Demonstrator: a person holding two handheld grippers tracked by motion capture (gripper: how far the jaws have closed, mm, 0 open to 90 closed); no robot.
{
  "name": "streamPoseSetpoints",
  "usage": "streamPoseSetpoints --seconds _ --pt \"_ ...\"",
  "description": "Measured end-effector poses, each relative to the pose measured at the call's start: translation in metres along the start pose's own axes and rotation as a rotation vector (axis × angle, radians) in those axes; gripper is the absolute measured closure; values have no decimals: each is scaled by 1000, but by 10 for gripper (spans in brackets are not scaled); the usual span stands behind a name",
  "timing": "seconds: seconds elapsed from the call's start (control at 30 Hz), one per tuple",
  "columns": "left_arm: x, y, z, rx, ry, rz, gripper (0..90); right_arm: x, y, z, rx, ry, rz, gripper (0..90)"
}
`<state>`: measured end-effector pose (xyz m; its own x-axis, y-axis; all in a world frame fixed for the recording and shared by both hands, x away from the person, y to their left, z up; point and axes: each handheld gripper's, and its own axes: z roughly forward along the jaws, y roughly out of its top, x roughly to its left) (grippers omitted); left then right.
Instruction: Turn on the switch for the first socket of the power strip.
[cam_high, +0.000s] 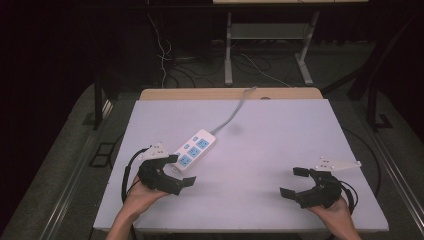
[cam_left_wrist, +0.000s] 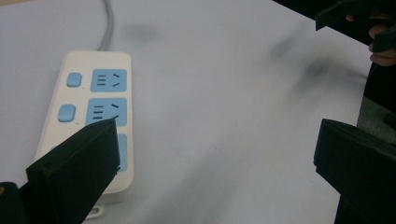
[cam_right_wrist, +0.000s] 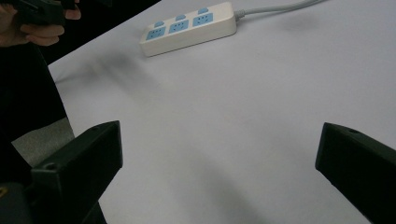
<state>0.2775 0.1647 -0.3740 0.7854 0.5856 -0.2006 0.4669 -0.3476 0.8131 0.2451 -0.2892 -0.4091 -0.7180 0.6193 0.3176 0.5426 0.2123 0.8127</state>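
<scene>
A white power strip with three blue sockets and small blue switches lies left of centre on the white table. Its grey cable runs off over the far edge. My left gripper is open at the strip's near end, with one jaw beside that end and nothing held. In the left gripper view the left jaw covers part of the nearest socket of the strip. My right gripper is open over bare table at the front right. The right gripper view has the strip far off.
A wooden strip borders the table's far edge. Beyond it, metal desk legs and loose cables stand on the dark floor. The other hand's gripper appears at the upper right of the left gripper view.
</scene>
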Motion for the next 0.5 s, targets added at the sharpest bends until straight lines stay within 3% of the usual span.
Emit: streamPoseSetpoints --seconds 0.5 --pt "10 27 -2 45 24 38 0 0 0 0 2 0 1 3"
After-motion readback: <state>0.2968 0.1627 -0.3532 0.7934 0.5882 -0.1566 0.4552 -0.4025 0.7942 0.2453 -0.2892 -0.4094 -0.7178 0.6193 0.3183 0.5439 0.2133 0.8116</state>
